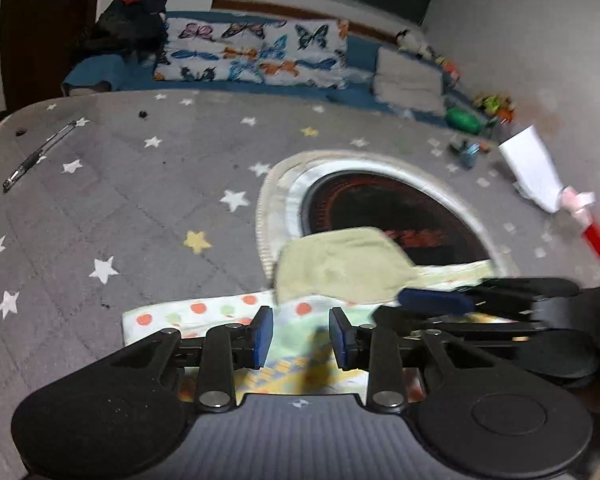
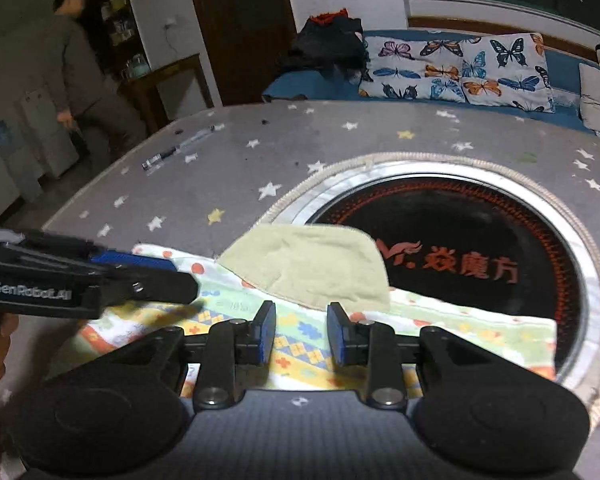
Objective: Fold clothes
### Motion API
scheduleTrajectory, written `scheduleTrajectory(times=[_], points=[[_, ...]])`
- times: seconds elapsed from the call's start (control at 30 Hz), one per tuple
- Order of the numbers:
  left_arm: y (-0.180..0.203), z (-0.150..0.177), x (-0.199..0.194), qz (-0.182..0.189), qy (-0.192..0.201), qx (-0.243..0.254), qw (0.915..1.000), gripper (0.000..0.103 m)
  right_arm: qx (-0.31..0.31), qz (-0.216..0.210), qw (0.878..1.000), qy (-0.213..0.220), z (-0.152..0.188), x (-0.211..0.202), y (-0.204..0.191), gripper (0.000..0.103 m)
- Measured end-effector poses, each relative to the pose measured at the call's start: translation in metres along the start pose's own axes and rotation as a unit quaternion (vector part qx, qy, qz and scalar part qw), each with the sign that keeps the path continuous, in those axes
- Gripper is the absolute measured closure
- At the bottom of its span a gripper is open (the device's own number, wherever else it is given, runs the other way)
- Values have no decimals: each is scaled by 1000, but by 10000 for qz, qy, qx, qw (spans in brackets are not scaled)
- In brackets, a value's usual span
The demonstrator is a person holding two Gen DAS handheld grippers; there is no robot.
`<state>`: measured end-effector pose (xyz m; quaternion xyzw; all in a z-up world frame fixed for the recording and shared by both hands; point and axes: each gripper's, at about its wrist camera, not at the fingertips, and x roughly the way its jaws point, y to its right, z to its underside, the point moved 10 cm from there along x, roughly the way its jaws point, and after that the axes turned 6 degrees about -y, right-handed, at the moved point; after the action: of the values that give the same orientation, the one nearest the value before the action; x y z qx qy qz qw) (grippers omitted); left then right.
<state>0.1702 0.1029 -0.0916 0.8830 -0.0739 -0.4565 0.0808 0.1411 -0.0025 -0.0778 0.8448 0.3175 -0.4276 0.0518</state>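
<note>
A patterned cloth [image 1: 204, 314] [image 2: 472, 330] with coloured dots and blocks lies flat at the near edge of the table. A pale green cloth [image 1: 340, 268] [image 2: 312, 266] rests on its far side, partly over the round black plate. My left gripper [image 1: 300, 338] hovers open above the patterned cloth, nothing between its blue pads. My right gripper [image 2: 300, 334] is open too, just above the same cloth. Each gripper shows in the other's view: the right gripper [image 1: 440, 300] reaches in from the right, the left gripper [image 2: 140, 276] from the left.
The table wears a grey star-printed cover [image 1: 120, 200] [image 2: 228, 152] with a round black plate [image 1: 400, 208] [image 2: 460, 232] set into it. A pen [image 1: 36, 156] [image 2: 164, 156] lies far left. White paper [image 1: 532, 168] and a red-white bottle [image 1: 588, 220] sit right. A person [image 2: 80, 72] stands back left.
</note>
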Motion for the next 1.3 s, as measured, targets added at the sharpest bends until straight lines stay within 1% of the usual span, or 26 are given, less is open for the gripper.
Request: scheduleTrajectory(times=[0.03,0.1,0.17,0.27,0.37,0.5,0.6,0.63,0.77,0.83,0.9,1.07,1.13,1.23,1.3], points=[[-2,0,5,-98,-48,12,9999,70,-46,24,10000,6,0,0,-1,75],[-6,1,3,-11,18,-52,10000,70,-137,41,9999,8,1,-6,-3,74],[-7,3,-7,61,88,-102,9999,70,-309,-2,9995,27,5,-18,-9,74],[6,13,-28,276,229,121,9993,70,-658,-160,9977,-1,16,-38,-24,74],[22,33,-45,381,259,366,9983,70,-889,-258,9957,-70,30,-48,-38,74],[32,61,-50,327,212,604,9974,69,-1322,-188,9911,-1,48,-58,-59,75],[29,76,-44,247,159,583,9979,69,-1578,-44,9875,10,60,-54,-69,75],[29,77,-45,242,200,553,9980,69,-1641,-7,9864,10,64,-52,-71,75],[26,75,-58,294,363,412,9981,69,-1380,118,9904,42,72,-63,-53,75],[25,78,-60,286,397,442,9978,68,-1230,180,9922,59,76,-69,-43,75],[21,83,-55,182,336,443,9983,69,-1080,241,9938,76,80,-75,-33,75],[20,85,-57,216,384,365,9984,68,-726,355,9967,118,89,-91,-9,76],[21,82,-62,237,398,363,9983,68,-654,346,9971,182,86,-100,-5,76],[18,84,-61,135,392,409,9983,68,-506,462,9973,245,82,-104,9,75],[13,87,-57,160,332,278,9989,68,-341,505,9981,136,86,-100,20,75]])
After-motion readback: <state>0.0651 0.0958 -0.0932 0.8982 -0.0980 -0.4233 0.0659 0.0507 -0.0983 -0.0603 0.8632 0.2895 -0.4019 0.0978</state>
